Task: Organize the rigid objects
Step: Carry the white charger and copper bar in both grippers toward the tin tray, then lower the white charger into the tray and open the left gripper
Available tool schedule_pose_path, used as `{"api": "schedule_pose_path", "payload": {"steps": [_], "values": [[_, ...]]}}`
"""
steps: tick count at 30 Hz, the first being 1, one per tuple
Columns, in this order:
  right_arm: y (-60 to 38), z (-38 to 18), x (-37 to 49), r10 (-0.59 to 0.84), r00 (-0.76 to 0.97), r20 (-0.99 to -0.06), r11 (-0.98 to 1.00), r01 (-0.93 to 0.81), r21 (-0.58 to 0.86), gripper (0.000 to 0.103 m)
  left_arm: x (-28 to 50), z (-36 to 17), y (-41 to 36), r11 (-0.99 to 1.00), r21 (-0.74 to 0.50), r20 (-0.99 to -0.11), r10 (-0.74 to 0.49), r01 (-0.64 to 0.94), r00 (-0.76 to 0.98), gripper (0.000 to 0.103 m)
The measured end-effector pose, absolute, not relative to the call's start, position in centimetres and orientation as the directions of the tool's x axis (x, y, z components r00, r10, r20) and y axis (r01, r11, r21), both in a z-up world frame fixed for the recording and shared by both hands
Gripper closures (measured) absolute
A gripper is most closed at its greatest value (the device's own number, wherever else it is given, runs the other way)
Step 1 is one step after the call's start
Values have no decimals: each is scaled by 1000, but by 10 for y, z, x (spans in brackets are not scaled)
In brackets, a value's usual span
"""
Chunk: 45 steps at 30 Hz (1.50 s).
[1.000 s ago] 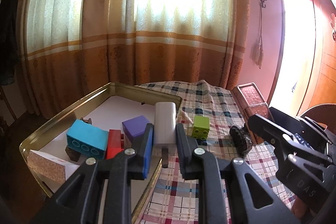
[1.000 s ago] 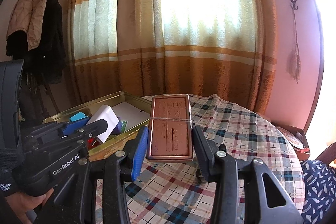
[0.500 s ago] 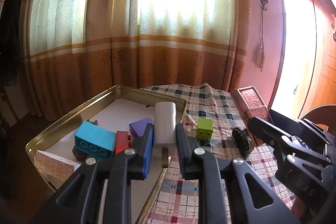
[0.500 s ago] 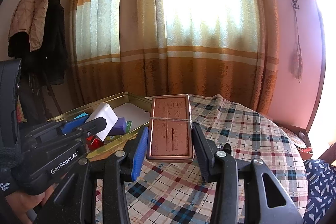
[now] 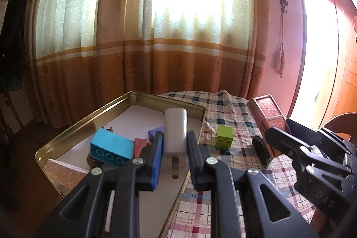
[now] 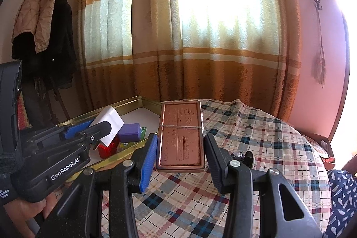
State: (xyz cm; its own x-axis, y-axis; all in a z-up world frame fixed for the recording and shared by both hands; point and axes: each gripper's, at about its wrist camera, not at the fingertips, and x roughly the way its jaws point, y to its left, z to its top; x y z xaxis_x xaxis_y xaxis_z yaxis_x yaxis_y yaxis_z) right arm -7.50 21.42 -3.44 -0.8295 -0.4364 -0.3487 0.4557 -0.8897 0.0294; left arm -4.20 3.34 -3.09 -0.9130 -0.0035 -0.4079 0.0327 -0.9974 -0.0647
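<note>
Backlit curtain (image 5: 189, 15) glare, dim foreground, perhaps slight blur, fisheye-bent edges

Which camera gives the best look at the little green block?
The left wrist view: the green block sits in plain sight on the checked tablecloth, beside the gold tray. The right wrist view does not show it.

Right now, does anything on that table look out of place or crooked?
Two pieces lie outside the gold tray: a green toy brick and a small dark ridged object sit loose on the checked tablecloth, which is rucked into a fold at the far edge.
</note>
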Motion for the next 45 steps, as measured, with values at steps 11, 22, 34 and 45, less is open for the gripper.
{"api": "schedule_pose_path", "payload": {"steps": [11,22,34,45], "values": [[209,-35,-74,-449,-823,-349,-883,468,33,57,-39,-32,20,-996,-75,-412,-20,56,-911,83],[200,-35,-75,-474,-804,-360,-866,499,27,57,-40,-31,2,-993,-80,-421,-44,86,-906,83],[159,-23,-96,-544,-731,-412,-817,574,59,57,-55,-16,-50,-980,-71,-464,-133,186,-876,83],[101,-40,-111,-591,-621,-514,-752,656,73,57,-81,-29,-74,-976,-97,-577,-106,197,-810,83]]}}
